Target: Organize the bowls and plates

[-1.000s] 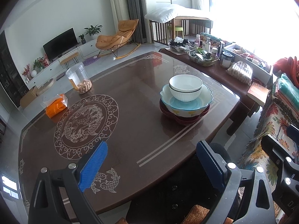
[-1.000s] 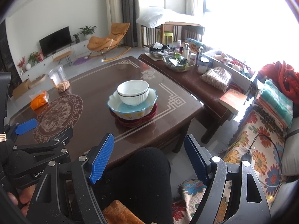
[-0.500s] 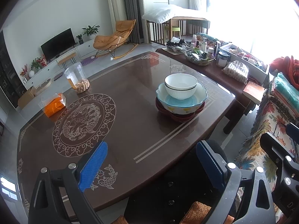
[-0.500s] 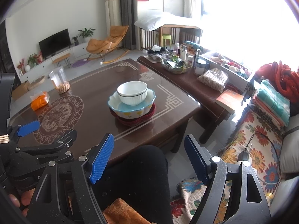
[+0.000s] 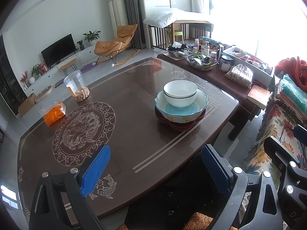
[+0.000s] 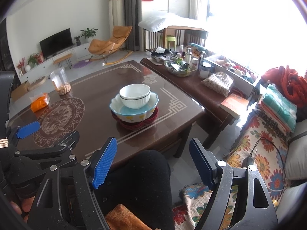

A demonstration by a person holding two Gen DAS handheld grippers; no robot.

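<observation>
Little has moved since the earlier frames: both views have drawn back a touch from the dishes, so the stack sits slightly farther off and more of the near table edge and the person's dark-clad knee shows below, while the dishes themselves have not shifted. On the brown table [image 5: 134,99] the white bowl [image 5: 180,93] sits nested in the blue scalloped bowl [image 5: 181,109], which in turn rests on the dark red plate [image 5: 178,123], all three touching and upright, toward the side of the table nearest the low bench of clutter. The left gripper [image 5: 155,169] hangs above the near table edge with its blue pads spread wide and nothing between them; the right gripper [image 6: 152,163] is likewise spread and empty, held over the person's knee, well apart from the stack. A clear jar [image 5: 76,85] of snacks and an orange tissue pack [image 5: 54,113] stand on the far side, clear of the dishes. Judged from how things lie, the organizing looks done or very nearly so: every dish visible is already gathered into one tidy stack, largest below and smallest on top, and no loose plate or bowl shows anywhere else on the table, so nothing obvious is left
</observation>
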